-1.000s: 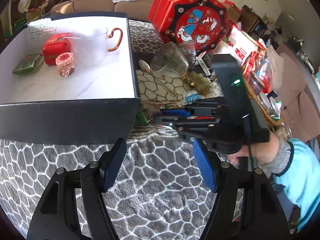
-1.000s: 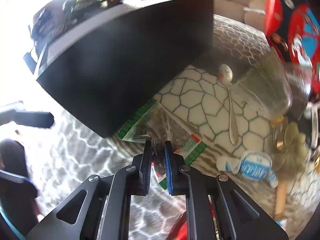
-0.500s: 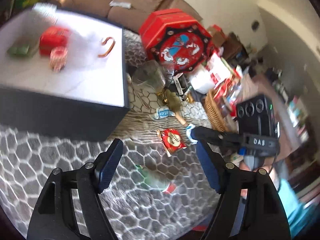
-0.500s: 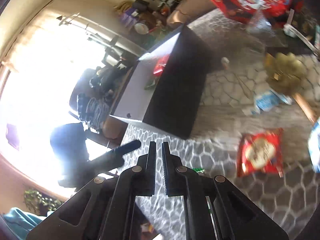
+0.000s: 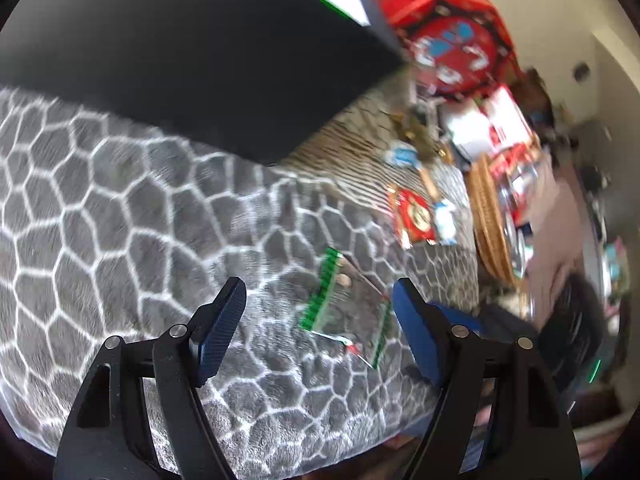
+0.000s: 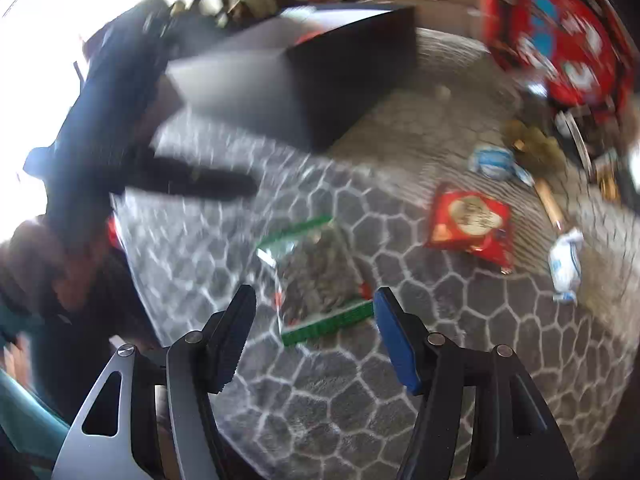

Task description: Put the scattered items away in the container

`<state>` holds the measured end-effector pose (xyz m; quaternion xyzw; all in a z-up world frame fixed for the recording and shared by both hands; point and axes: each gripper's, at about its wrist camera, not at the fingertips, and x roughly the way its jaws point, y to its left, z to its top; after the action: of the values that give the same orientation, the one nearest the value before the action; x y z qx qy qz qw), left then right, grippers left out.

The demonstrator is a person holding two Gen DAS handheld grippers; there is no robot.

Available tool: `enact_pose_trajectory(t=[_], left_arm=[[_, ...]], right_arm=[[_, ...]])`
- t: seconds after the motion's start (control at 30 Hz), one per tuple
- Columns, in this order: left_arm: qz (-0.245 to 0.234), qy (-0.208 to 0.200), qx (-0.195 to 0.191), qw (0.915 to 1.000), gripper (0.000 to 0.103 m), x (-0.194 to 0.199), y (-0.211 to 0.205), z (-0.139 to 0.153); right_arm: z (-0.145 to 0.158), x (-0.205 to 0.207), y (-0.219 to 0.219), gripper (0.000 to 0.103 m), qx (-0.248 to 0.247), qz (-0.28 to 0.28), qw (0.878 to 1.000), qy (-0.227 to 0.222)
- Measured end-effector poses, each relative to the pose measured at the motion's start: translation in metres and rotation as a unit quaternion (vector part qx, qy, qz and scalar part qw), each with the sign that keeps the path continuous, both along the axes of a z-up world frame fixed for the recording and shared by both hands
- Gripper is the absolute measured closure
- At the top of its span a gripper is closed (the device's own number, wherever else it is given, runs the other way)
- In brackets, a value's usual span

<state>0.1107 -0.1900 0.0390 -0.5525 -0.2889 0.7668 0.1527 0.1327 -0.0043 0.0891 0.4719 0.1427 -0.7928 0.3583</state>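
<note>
A clear packet with green edges [image 5: 348, 312] [image 6: 316, 276] lies flat on the grey honeycomb cloth, well in front of the black container [image 5: 200, 60] [image 6: 320, 92]. My left gripper [image 5: 318, 292] hangs open just above the packet, nothing between its pads. My right gripper [image 6: 314, 294] is over the same packet from the other side. Its jaws are opening, and the packet shows between them without either pad pressing on it. The left gripper appears as a dark blur [image 6: 180, 176] in the right wrist view. A red snack packet [image 5: 414, 216] [image 6: 470, 224] lies farther off.
Two white-and-blue wrapped sweets [image 6: 492, 160] [image 6: 564, 264] and a golden ornament [image 6: 532, 140] lie past the red packet. A red octagonal tin [image 5: 452, 40] [image 6: 560, 28] stands behind them, a wicker basket [image 5: 488, 220] to the right. The cloth's near edge drops off below the grippers.
The right gripper, shut on the green-edged packet beside the container, pulled it out onto the cloth and has opened. The left gripper has sunk toward the packet and rolled.
</note>
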Motion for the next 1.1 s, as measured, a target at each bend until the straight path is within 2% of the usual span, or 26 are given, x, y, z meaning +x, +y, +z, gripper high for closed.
enact_pose_trajectory(t=[0.07,0.1,0.13,0.17,0.2,0.23,0.27,0.3,0.33,0.4,0.47,0.53,0.57,0.6,0.67,0.7,0.77,0.87,0.97,1.0,1.1], left_arm=[[0.005,-0.002,-0.001,1.0000,0.030,0.001,-0.002,-0.003],[0.005,-0.002,-0.001,1.0000,0.030,0.001,-0.003,-0.003],[0.004,-0.002,0.000,1.0000,0.030,0.002,-0.003,-0.003],[0.003,0.001,0.003,1.0000,0.030,0.004,-0.003,-0.002],[0.001,0.004,0.008,1.0000,0.030,0.005,-0.003,-0.001],[-0.002,0.009,0.016,0.9998,0.029,0.007,-0.004,0.001],[-0.005,0.014,0.025,0.9996,0.029,0.009,-0.003,0.001],[-0.008,0.017,0.035,0.9992,0.029,0.009,-0.001,0.002],[-0.010,0.019,0.047,0.9987,0.028,0.009,0.000,0.001],[-0.011,0.019,0.064,0.9977,0.028,0.009,0.003,0.001],[-0.014,0.014,0.081,0.9965,0.028,0.006,0.010,0.000],[-0.020,0.014,0.098,0.9948,0.027,0.000,0.023,0.000],[-0.025,0.015,0.101,0.9944,0.027,-0.005,0.032,0.000],[-0.031,0.016,0.102,0.9942,0.027,-0.010,0.041,0.001],[-0.045,0.014,0.106,0.9932,0.026,-0.020,0.063,-0.001],[-0.053,0.009,0.113,0.9922,0.026,-0.025,0.076,-0.003],[-0.069,-0.002,0.118,0.9906,0.026,-0.032,0.103,-0.007],[-0.085,-0.006,0.100,0.9913,0.026,-0.035,0.128,-0.012],[-0.070,-0.003,0.103,0.9921,0.026,-0.033,0.123,-0.012],[-0.062,-0.002,0.107,0.9923,0.026,-0.032,0.116,-0.012],[-0.033,0.011,0.092,0.9952,0.022,-0.033,0.090,-0.011]], right_arm=[[-0.020,0.010,-0.019,0.040,0.041,0.025,0.999,0.018],[-0.027,0.012,-0.024,0.046,0.056,0.033,0.998,0.026],[-0.034,0.013,-0.028,0.070,0.073,0.037,0.996,0.036],[-0.038,0.013,-0.028,0.071,0.076,0.032,0.996,0.039],[-0.038,0.008,-0.023,0.073,0.059,0.016,0.998,0.024],[-0.036,-0.001,-0.014,0.078,0.029,-0.014,0.999,-0.013],[-0.033,-0.013,-0.001,0.094,-0.020,-0.047,0.997,-0.059],[-0.030,-0.024,0.014,0.097,-0.081,-0.080,0.988,-0.103],[-0.029,-0.034,0.031,0.097,-0.144,-0.118,0.972,-0.144],[-0.034,-0.047,0.061,0.097,-0.235,-0.175,0.934,-0.203],[-0.046,-0.053,0.093,0.097,-0.326,-0.231,0.880,-0.258],[-0.056,-0.053,0.119,0.097,-0.382,-0.268,0.836,-0.287],[-0.060,-0.051,0.131,0.097,-0.391,-0.284,0.826,-0.290],[-0.063,-0.050,0.141,0.096,-0.391,-0.297,0.822,-0.289],[-0.071,-0.046,0.162,0.085,-0.391,-0.328,0.808,-0.295],[-0.073,-0.043,0.172,0.074,-0.381,-0.347,0.805,-0.295],[-0.070,-0.039,0.191,0.071,-0.349,-0.372,0.815,-0.274],[-0.056,-0.035,0.210,0.071,-0.331,-0.373,0.833,-0.238],[-0.038,-0.045,0.207,0.071,-0.296,-0.343,0.870,-0.197],[-0.032,-0.049,0.203,0.068,-0.280,-0.321,0.886,-0.185],[-0.027,-0.065,0.182,0.067,-0.237,-0.263,0.921,-0.162]])
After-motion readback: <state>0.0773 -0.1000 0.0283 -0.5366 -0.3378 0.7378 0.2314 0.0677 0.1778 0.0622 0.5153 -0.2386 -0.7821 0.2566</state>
